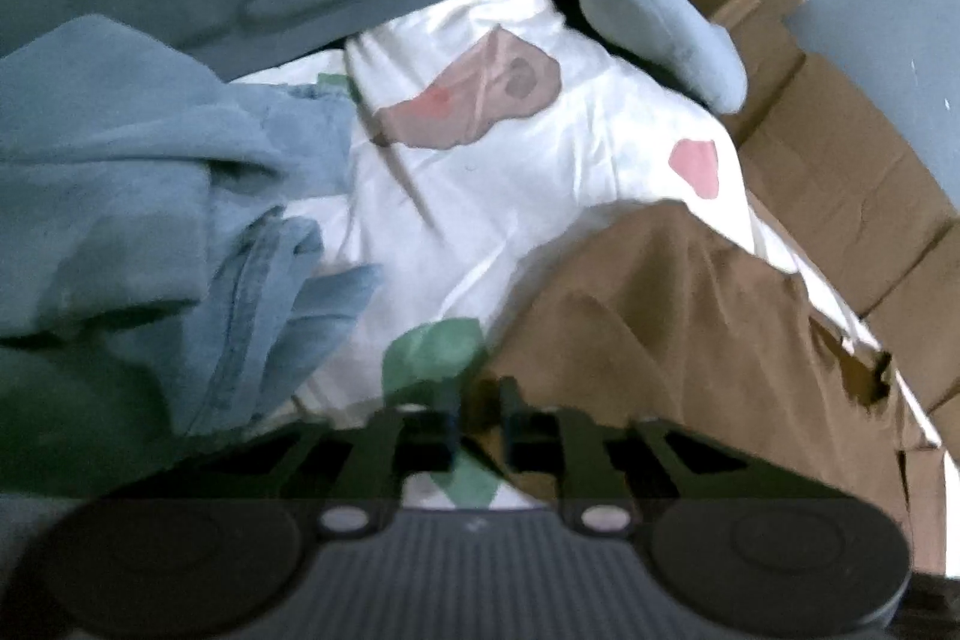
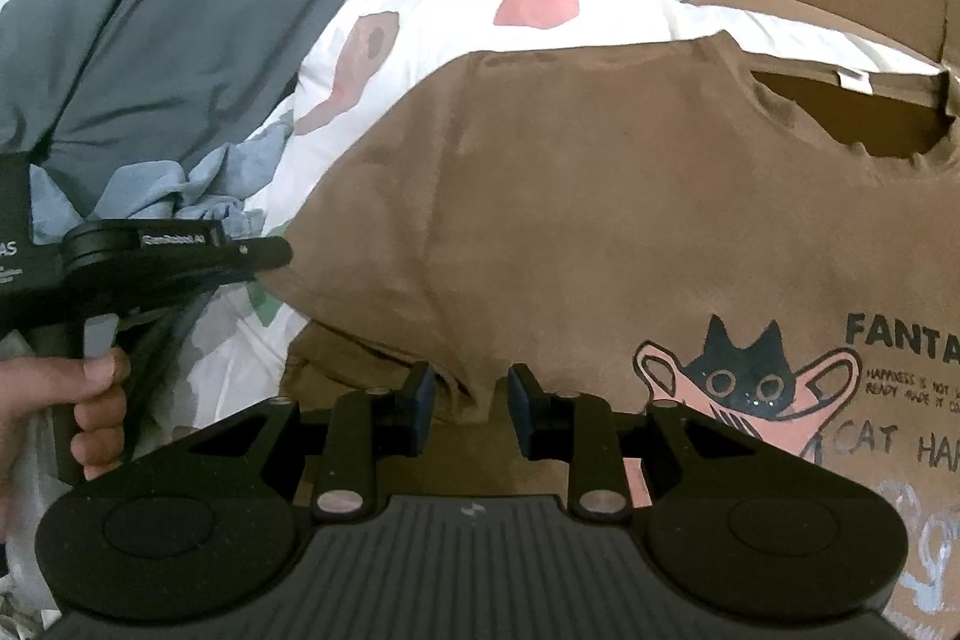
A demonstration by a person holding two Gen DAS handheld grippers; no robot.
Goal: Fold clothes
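The brown T-shirt [image 2: 570, 196] lay spread over the white printed quilt [image 2: 468, 10], not yet folded; the left hand-held gripper [image 2: 273, 256] was shut, seemingly pinching its sleeve edge, though blur hid the contact; the right hand-held gripper [image 2: 468, 394] hovered with jaws apart over the hem.

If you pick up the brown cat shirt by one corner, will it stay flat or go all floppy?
Probably floppy: the brown shirt already drapes and wrinkles over the white bedding. It looks thin, so likely light. The rest would probably hang and drag rather than lift flat.
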